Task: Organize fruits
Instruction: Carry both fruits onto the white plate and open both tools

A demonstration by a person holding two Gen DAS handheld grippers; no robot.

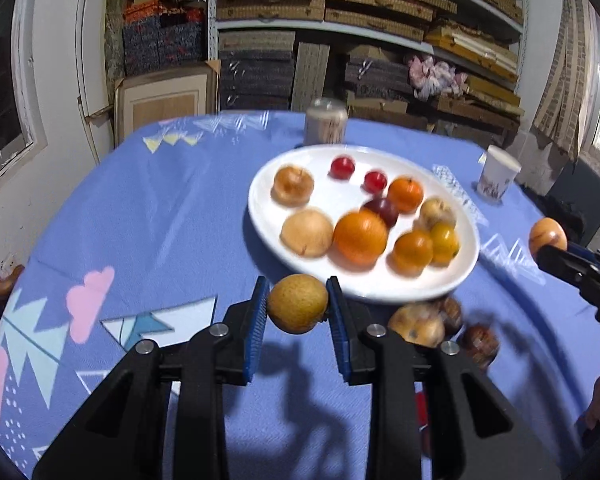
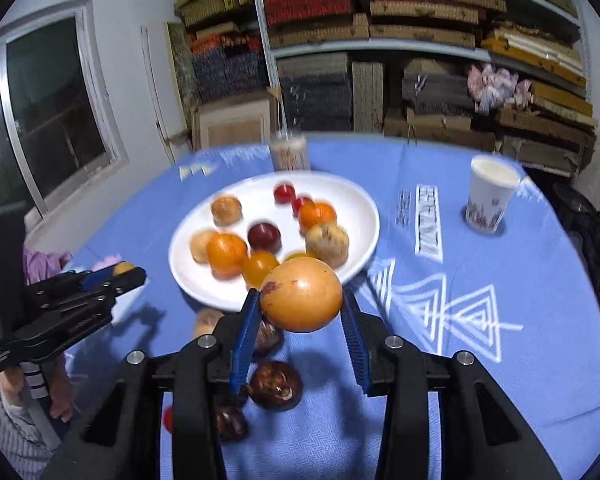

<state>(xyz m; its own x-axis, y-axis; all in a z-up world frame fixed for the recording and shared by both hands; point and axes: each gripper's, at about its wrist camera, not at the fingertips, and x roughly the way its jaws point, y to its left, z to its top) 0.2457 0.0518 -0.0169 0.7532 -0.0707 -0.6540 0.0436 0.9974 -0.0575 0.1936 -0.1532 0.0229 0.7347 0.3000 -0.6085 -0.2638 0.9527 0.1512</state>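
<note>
A white plate [image 1: 332, 280] [image 2: 356, 204] on the blue tablecloth holds several fruits: oranges, small red ones and tan ones. My left gripper [image 1: 297, 304] is shut on a small brownish-yellow pear [image 1: 297, 303], held above the cloth just in front of the plate. My right gripper [image 2: 301, 301] is shut on a larger orange-tan fruit [image 2: 301, 295], lifted over the plate's near rim. In the left wrist view the right gripper [image 1: 550, 246] shows at the right edge with its fruit [image 1: 547, 234]. The left gripper [image 2: 130, 272] shows at the left in the right wrist view.
Several dark brown fruits [image 2: 276, 386] [image 1: 480, 342] and a tan one [image 1: 416, 324] lie on the cloth in front of the plate. A paper cup [image 2: 490, 196] [image 1: 496, 178] stands at the right, a glass jar [image 1: 326, 122] behind the plate. A person's sleeve [image 2: 16, 420] is at the left.
</note>
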